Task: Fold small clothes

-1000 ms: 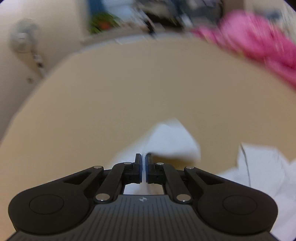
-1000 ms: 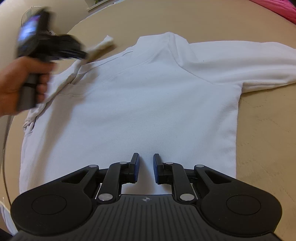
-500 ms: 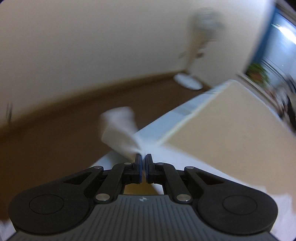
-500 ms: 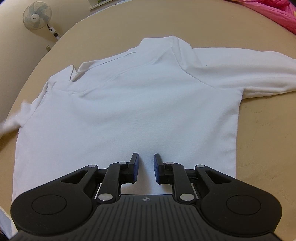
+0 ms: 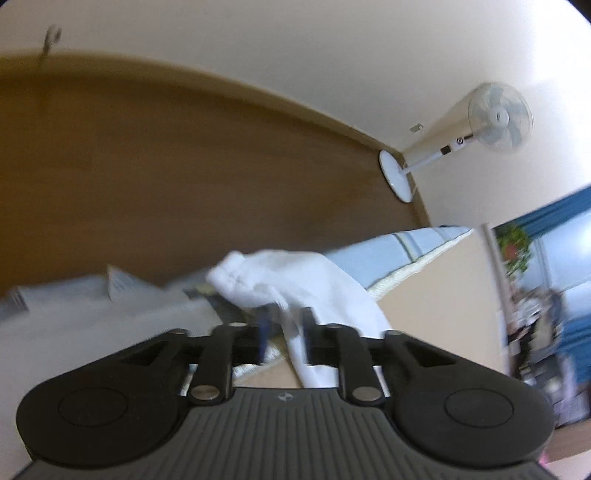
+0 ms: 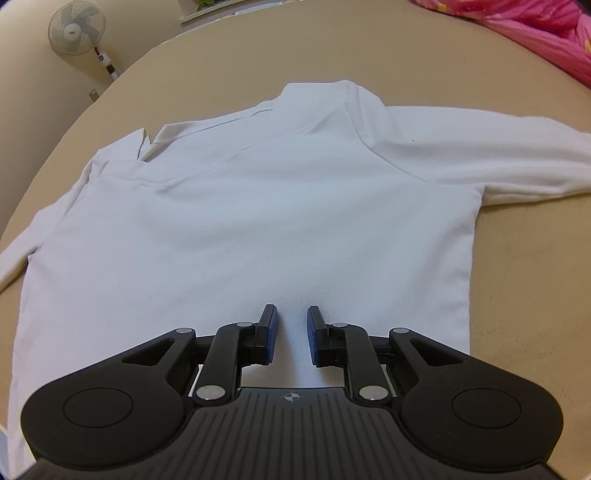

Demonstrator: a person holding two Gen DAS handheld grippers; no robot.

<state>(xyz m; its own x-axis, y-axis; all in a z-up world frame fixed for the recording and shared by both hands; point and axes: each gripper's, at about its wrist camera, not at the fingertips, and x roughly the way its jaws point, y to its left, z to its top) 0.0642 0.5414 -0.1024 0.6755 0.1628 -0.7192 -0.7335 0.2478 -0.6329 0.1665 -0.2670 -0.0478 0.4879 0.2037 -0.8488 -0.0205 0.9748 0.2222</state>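
A white long-sleeved top (image 6: 258, 221) lies flat on the tan surface (image 6: 517, 295), collar away from me, one sleeve stretched out to the right. My right gripper (image 6: 291, 328) is open over the lower hem, with nothing between the fingers. In the left wrist view the left gripper (image 5: 284, 332) has its fingers apart, and the top's white left sleeve (image 5: 295, 280) lies between and beyond them, draped over the surface's edge. The view is blurred.
A pink blanket (image 6: 535, 33) lies at the far right of the surface. A white standing fan (image 6: 79, 33) stands by the wall, also in the left wrist view (image 5: 480, 125). Brown floor (image 5: 147, 166) lies beyond the surface's left edge.
The left gripper swung the sleeve out to the left edge and has opened from shut. The sleeve now lies stretched out at the left. The right gripper has not moved.
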